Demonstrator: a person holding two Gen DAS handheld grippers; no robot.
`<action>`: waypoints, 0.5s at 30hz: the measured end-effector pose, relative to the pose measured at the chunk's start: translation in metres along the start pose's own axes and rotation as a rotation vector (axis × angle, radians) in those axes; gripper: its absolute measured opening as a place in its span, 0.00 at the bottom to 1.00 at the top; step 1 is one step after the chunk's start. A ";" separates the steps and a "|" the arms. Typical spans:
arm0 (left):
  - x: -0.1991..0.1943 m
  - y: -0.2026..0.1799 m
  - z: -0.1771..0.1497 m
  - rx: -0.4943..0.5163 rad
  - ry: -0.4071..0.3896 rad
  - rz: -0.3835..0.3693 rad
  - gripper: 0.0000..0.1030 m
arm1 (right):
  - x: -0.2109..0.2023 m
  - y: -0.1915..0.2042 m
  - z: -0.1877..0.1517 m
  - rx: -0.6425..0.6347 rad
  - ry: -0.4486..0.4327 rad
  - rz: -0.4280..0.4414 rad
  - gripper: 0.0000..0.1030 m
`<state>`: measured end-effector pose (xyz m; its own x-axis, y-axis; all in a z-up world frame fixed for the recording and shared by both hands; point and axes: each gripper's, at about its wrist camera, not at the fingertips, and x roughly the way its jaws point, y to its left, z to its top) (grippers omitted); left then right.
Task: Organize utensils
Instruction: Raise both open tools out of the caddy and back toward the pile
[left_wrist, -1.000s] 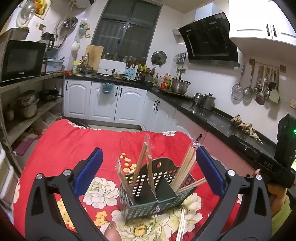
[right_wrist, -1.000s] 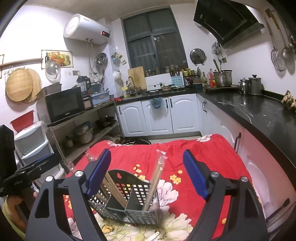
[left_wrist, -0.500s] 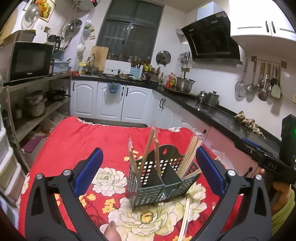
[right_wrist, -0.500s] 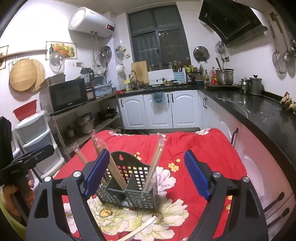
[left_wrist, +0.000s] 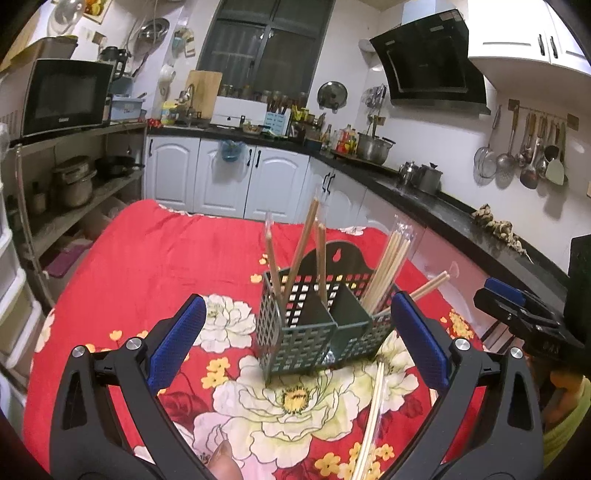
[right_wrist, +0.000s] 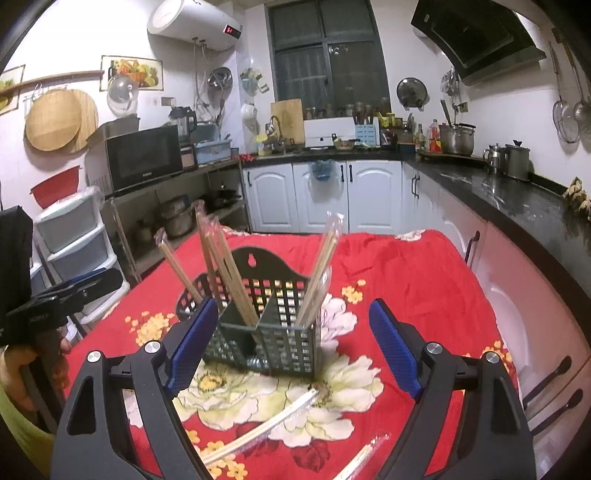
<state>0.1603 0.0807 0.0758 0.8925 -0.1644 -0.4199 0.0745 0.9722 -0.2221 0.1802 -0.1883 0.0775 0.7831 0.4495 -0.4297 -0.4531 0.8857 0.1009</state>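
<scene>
While both grippers hang spread wide and empty, the left gripper (left_wrist: 297, 332) has the green utensil basket (left_wrist: 317, 328) at twelve o'clock. Wrapped chopsticks (left_wrist: 371, 410) lie at five o'clock; the right gripper (right_wrist: 293, 338) faces the basket too.

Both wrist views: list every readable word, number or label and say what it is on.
Water heater: red lit display, digits too blurred to read.
Microwave: small brand mark on the door, unreadable.
Other gripper's body: pale embossed characters, unreadable.
Nothing else legible.

loose chopsticks (left_wrist: 371, 417) cut off below
</scene>
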 end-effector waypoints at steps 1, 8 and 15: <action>0.000 0.000 -0.002 0.000 0.003 0.000 0.90 | 0.000 0.000 -0.002 0.000 0.005 0.000 0.79; 0.003 0.001 -0.012 -0.002 0.026 0.005 0.90 | 0.003 -0.005 -0.018 0.002 0.045 -0.011 0.79; 0.008 -0.006 -0.022 0.012 0.058 0.000 0.90 | 0.001 -0.013 -0.032 0.010 0.071 -0.026 0.79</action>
<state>0.1575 0.0695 0.0543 0.8651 -0.1735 -0.4706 0.0802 0.9740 -0.2117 0.1731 -0.2026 0.0467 0.7621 0.4170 -0.4952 -0.4282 0.8984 0.0976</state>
